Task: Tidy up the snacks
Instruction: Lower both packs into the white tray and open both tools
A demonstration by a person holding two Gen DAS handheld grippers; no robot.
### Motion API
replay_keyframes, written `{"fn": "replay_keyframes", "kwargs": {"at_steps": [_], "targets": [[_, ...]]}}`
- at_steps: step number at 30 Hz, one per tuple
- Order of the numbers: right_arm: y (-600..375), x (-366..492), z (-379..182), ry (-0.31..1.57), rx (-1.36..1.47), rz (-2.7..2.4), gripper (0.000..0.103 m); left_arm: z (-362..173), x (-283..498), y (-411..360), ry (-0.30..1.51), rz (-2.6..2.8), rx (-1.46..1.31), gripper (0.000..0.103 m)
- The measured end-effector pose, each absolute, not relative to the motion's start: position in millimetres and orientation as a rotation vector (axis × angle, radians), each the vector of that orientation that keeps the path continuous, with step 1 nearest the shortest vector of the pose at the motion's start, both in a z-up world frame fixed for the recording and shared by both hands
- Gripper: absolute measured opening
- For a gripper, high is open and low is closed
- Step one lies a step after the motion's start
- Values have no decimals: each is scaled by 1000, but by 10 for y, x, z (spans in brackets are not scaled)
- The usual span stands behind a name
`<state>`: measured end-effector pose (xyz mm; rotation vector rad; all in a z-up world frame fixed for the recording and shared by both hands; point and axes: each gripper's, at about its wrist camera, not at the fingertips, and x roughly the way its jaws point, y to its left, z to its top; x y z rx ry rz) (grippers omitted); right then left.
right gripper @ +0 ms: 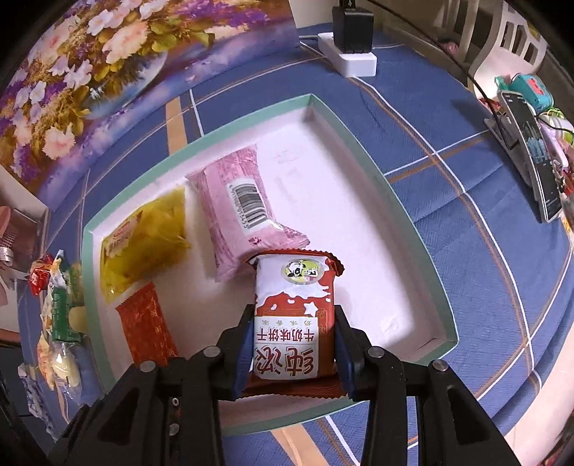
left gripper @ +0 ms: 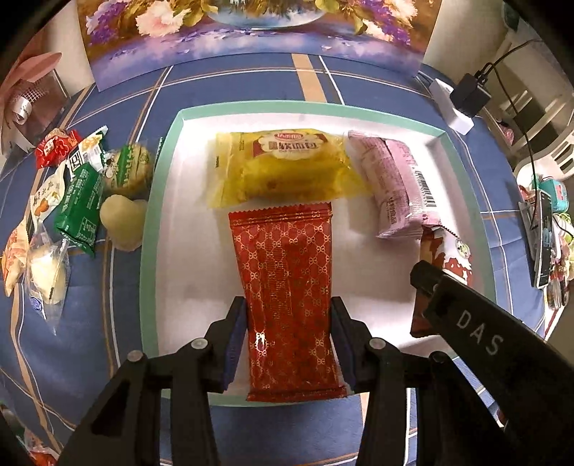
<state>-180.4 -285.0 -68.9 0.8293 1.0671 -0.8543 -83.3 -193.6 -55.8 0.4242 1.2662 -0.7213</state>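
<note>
Snacks in crinkly wrappers lie partly in a shallow white tray with a mint-green rim (left gripper: pixel 168 150) on the blue checked bench (left gripper: pixel 118 107), partly in a loose heap of packets (left gripper: pixel 71 186) on the cloth to the tray's left. Inside the tray, a yellow transparent bread packet (left gripper: pixel 283 168) lies at the back, with a pale pink packet bearing a barcode (left gripper: pixel 394 186) just beside it on the right. The left gripper (left gripper: pixel 288 340) has its jaws clenched on a long red foil packet with a gold lattice pattern (left gripper: pixel 287 286), whose far end touches the yellow packet. The right gripper (right gripper: pixel 291 344) has its jaws grasping a red-and-white biscuit packet with a cow emblem (right gripper: pixel 292 312), its far end overlapping the pink packet's near corner. A floral painting (left gripper: pixel 251 32) stands behind the tray.
</note>
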Motion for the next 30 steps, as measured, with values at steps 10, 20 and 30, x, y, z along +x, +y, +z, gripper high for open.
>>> {"fn": "replay_keyframes", "kwargs": {"at_steps": [10, 20, 30], "targets": [[-2803, -1837, -564, 1045, 816, -838, 43, -290, -817, -1864, 1197, -731, 438, 63], [-2755, -1773, -452, 1019, 789, -818, 42, -212, -566, -1616, 1213, -646, 352, 63], [-2599, -1569, -495, 1058, 740, -759, 53, -168, 3, -1120, 1197, -430, 232, 78]]}}
